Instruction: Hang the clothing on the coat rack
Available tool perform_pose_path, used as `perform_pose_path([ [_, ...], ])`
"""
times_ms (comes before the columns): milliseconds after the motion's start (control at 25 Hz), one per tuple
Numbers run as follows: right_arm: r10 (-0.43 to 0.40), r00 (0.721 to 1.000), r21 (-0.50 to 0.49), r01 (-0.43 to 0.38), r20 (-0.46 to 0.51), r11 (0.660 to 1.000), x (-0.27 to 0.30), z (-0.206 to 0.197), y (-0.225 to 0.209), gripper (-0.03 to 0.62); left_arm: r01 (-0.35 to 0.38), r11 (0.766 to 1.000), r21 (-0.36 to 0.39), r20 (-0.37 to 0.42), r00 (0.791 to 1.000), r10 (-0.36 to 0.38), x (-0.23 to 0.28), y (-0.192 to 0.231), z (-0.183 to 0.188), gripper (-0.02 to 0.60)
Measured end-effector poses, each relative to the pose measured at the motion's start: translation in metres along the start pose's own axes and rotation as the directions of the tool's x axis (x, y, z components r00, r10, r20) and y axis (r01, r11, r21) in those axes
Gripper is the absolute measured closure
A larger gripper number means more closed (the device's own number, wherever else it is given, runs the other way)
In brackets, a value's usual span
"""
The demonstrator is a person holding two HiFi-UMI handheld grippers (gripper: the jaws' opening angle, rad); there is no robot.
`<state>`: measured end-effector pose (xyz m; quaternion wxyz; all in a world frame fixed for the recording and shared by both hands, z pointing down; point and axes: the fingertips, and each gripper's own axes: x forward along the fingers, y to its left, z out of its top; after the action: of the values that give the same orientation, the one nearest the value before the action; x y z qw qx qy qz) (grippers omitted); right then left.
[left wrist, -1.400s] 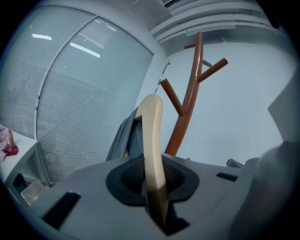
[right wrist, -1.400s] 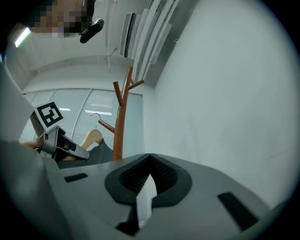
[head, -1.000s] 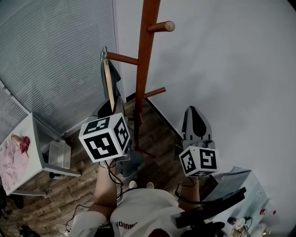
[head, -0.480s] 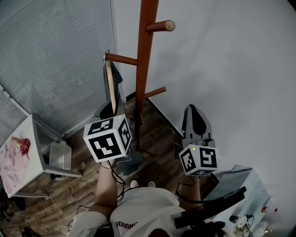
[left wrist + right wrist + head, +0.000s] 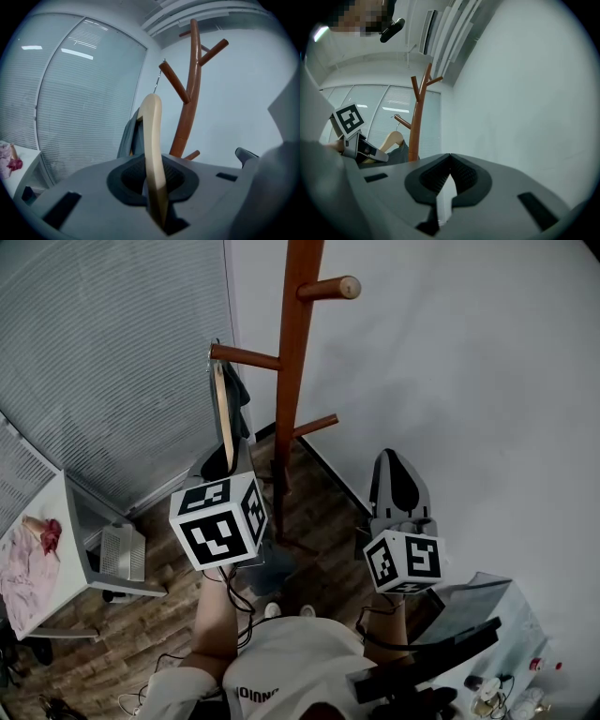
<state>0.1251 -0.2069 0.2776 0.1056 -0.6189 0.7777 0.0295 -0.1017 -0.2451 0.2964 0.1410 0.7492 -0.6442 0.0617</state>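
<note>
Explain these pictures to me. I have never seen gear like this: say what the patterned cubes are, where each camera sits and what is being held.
A person holds a two-jaw gripper in each hand; the patterned cubes are part of them. One camera on the person's head looks down; two others ride on the grippers, looking along their jaws. The left gripper clamps a wooden hanger carrying a dark garment, its hook at a peg of the coat rack. The right gripper is shut and empty.
</note>
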Motion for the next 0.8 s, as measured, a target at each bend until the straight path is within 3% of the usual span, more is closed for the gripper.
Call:
perform_pose_path([
  [800,-0.013,1.000,0.021,0.014,-0.010,1.000,-0.001,-0.005,-0.006,0.574,0.008,0.998,0.067,-0.045,0.999,-0.004,0.006,-0.014,-0.017,0.531],
])
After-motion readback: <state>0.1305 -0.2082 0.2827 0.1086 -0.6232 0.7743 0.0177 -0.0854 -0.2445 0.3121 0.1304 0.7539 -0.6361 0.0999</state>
